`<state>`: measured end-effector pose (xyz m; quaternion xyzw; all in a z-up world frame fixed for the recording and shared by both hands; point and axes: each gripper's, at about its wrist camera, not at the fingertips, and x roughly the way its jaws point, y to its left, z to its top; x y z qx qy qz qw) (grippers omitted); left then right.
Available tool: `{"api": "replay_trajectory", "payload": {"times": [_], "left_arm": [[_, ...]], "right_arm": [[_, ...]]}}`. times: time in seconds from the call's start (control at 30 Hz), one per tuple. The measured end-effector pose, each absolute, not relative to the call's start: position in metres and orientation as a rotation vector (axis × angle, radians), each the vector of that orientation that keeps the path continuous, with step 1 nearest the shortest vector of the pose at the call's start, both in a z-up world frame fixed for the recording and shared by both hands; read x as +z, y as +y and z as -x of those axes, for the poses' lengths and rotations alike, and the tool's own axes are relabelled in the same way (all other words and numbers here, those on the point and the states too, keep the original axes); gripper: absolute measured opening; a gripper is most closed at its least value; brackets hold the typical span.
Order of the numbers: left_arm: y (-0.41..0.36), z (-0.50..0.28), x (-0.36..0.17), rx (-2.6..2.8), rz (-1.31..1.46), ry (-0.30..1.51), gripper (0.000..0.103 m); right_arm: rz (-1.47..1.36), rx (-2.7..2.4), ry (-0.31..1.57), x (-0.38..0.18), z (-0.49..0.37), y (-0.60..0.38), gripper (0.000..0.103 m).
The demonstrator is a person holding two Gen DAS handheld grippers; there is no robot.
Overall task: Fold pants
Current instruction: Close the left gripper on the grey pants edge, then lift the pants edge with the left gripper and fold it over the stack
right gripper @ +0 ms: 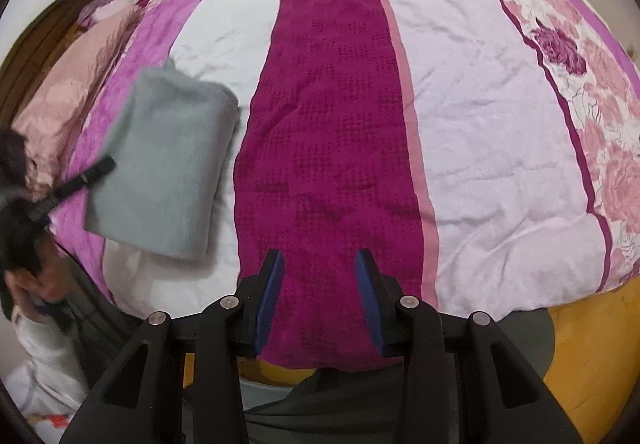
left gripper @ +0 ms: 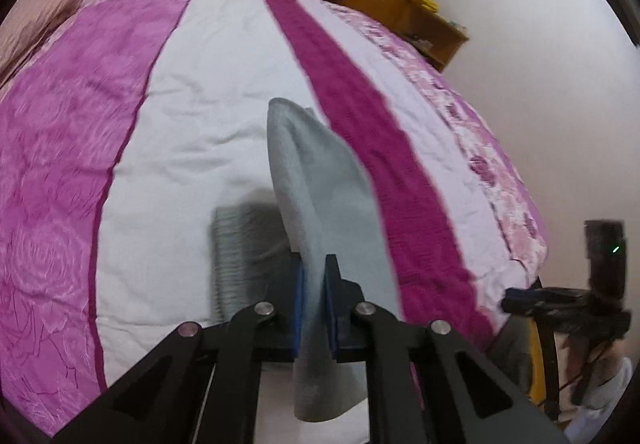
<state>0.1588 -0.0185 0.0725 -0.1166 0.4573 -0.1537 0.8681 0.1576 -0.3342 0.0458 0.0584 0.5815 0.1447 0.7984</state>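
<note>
While clamped between the narrow fingers of the left gripper [left gripper: 315, 308], apparently for carrying as one compact bundle, folded grey pants [right gripper: 160, 164] at left of frame above the bed [right gripper: 480, 124], with right gripper [right gripper: 320, 300] fingers wide, empty, standing clear.
</note>
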Motion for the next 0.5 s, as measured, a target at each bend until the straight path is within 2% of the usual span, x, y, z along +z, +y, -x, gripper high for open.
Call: {"api": "replay_trajectory", "payload": {"times": [0.1, 0.2, 0.3, 0.37, 0.5], "left_arm": [[-0.037, -0.163, 0.089, -0.358, 0.216, 0.940, 0.009], [-0.054, -0.167, 0.098, -0.373, 0.194, 0.930, 0.009], [-0.062, -0.169, 0.101, -0.383, 0.184, 0.926, 0.009], [-0.063, -0.168, 0.100, -0.391, 0.174, 0.927, 0.009], [-0.062, -0.167, 0.099, -0.396, 0.130, 0.935, 0.009]], "right_arm": [[-0.122, 0.338, 1.207, 0.050, -0.143, -0.328, 0.030], [-0.243, 0.327, 1.143, 0.058, -0.129, -0.324, 0.032], [-0.498, 0.231, 0.978, 0.065, -0.104, -0.317, 0.047], [-0.636, 0.145, 0.832, 0.060, -0.080, -0.298, 0.073], [-0.588, 0.117, 0.757, 0.027, -0.058, -0.237, 0.074]]}}
